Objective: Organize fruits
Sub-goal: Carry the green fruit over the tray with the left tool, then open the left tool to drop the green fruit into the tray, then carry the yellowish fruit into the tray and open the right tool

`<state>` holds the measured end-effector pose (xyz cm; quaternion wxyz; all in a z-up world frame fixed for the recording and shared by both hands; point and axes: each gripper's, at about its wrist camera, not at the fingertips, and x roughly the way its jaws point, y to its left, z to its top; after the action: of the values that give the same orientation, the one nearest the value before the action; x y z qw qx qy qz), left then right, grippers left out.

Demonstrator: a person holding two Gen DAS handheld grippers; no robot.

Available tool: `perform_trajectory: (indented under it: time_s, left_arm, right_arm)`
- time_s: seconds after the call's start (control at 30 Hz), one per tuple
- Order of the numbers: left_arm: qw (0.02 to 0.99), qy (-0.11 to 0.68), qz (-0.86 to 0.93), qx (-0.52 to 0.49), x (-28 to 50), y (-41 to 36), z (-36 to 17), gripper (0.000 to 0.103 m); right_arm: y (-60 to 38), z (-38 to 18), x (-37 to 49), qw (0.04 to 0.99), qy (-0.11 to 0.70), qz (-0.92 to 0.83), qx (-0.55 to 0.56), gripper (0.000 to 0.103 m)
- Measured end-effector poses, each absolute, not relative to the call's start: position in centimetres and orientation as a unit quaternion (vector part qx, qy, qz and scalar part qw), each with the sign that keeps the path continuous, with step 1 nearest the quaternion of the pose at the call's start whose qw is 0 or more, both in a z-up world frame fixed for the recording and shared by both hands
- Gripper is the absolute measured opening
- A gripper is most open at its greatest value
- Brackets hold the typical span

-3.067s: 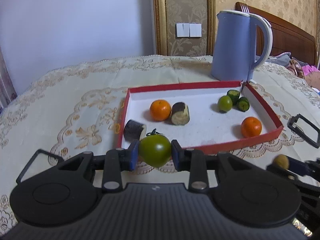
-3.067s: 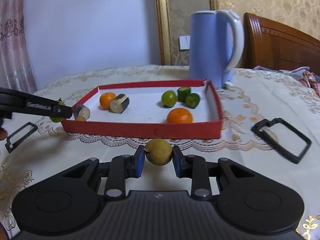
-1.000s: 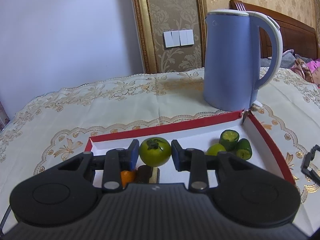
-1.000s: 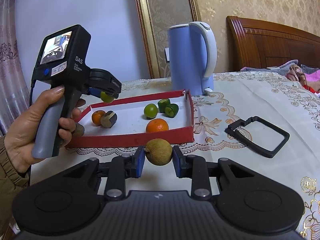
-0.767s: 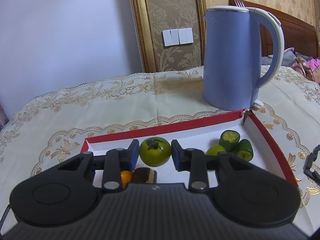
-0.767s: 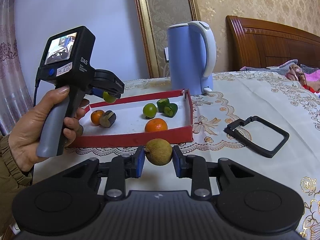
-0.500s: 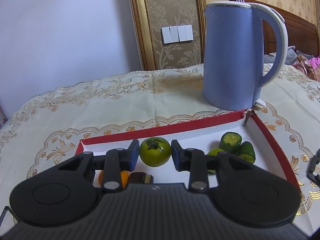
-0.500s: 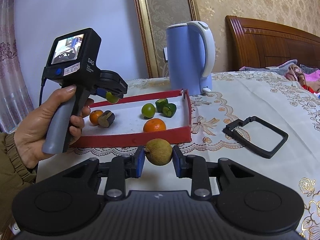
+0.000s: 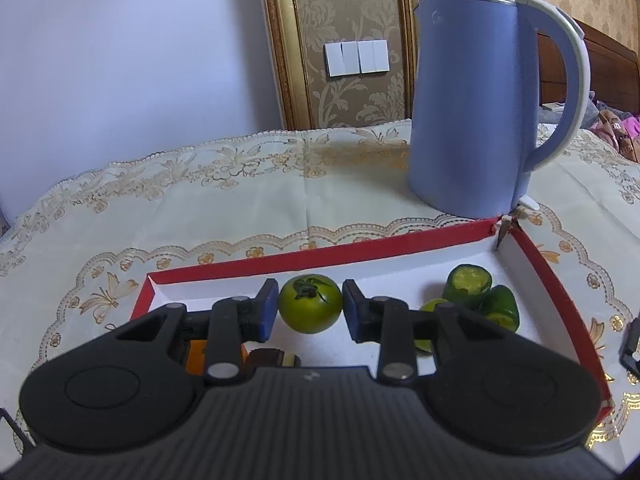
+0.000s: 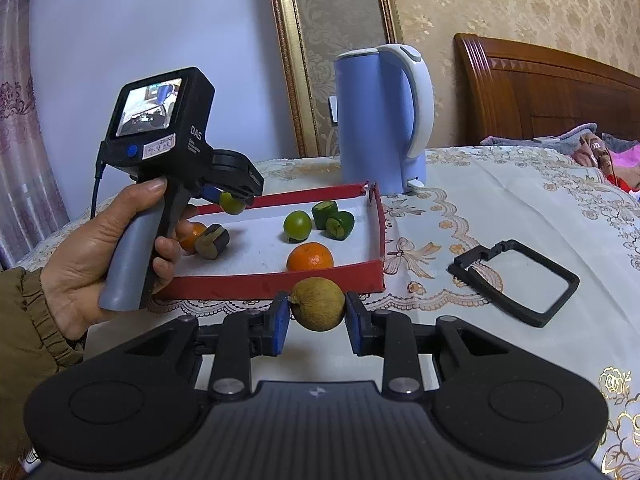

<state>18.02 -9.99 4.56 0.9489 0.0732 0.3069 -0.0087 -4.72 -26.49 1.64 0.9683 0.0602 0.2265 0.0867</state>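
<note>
**Green tomato carried over the tray, brown fruit held short of it**

Since three seconds back, my left gripper (image 9: 310,310) has travelled from the near edge of the red tray (image 9: 400,245) to a spot above its white floor; my right gripper (image 10: 316,311) has stayed short of the tray's near wall.

My left fingers are closed on a green tomato (image 9: 310,309), narrowly parted by its width, blue pads pressing both sides. It is round, glossy, olive-green, with a dark dried calyx on top. From the right wrist view it shows only as a small yellow-green ball (image 10: 232,203) under the left gripper's nose, above the tray's back left part.

My right fingers are closed on a dull brown, rough-skinned round fruit (image 10: 318,304) with a small nub at one side; what kind, I cannot say.

In the tray lie a whole green citrus (image 10: 297,223), two cut green pieces (image 10: 334,220) touching each other near the far right corner, a tangerine (image 10: 310,257) by the near wall, and a dark cut chunk (image 10: 212,241) beside a second tangerine (image 10: 192,235).

From the left wrist view, that tangerine and chunk are mostly hidden behind my gripper's body, and the green citrus peeks out behind the right finger. My left hand (image 10: 116,256) covers the tray's left corner. A blue kettle (image 9: 472,112) stands behind the tray; a black frame (image 10: 516,280) lies on the tablecloth (image 9: 240,208), cut off at the left view's right edge.
</note>
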Motion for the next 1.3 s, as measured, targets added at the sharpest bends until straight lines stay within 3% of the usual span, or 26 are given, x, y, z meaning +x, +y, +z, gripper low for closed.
perform_trajectory:
  time_s: [0.67,0.7,0.77,0.83,1.07,1.1,1.17,1.3]
  left_arm:
    - [0.947,0.314,-0.011,0.062,19.4,-9.9,4.1,0.032]
    - [0.948,0.311,-0.014,0.064,19.4,-10.0,4.3,0.034]
    - [0.950,0.304,-0.023,0.063,19.2,-10.2,4.6,0.054]
    - [0.955,0.289,-0.032,0.060,18.7,-10.3,5.0,0.062]
    - [0.965,0.254,-0.021,0.056,14.4,-8.1,7.9,0.063]
    - [0.965,0.256,-0.022,0.050,13.7,-7.4,8.1,0.066]
    - [0.963,0.264,-0.017,0.041,11.9,-6.1,8.0,0.082]
    - [0.964,0.264,-0.007,0.038,8.3,-4.3,7.6,0.087]
  right_arm:
    - [-26.0,4.2,-0.1,0.974,0.209,0.080,0.029,0.029]
    - [-26.0,4.3,0.3,0.975,0.207,0.080,0.029,0.029]
    - [-25.9,4.3,1.0,0.975,0.208,0.078,0.028,0.029]
    - [-25.8,4.2,1.6,0.974,0.211,0.076,0.026,0.029]
    - [-25.4,3.7,3.7,0.971,0.222,0.079,0.027,0.029]
    - [-25.4,3.6,4.1,0.971,0.223,0.080,0.028,0.029]
    - [-25.2,3.5,4.9,0.971,0.226,0.080,0.028,0.029]
    - [-24.4,3.4,6.3,0.969,0.232,0.086,0.022,0.029]
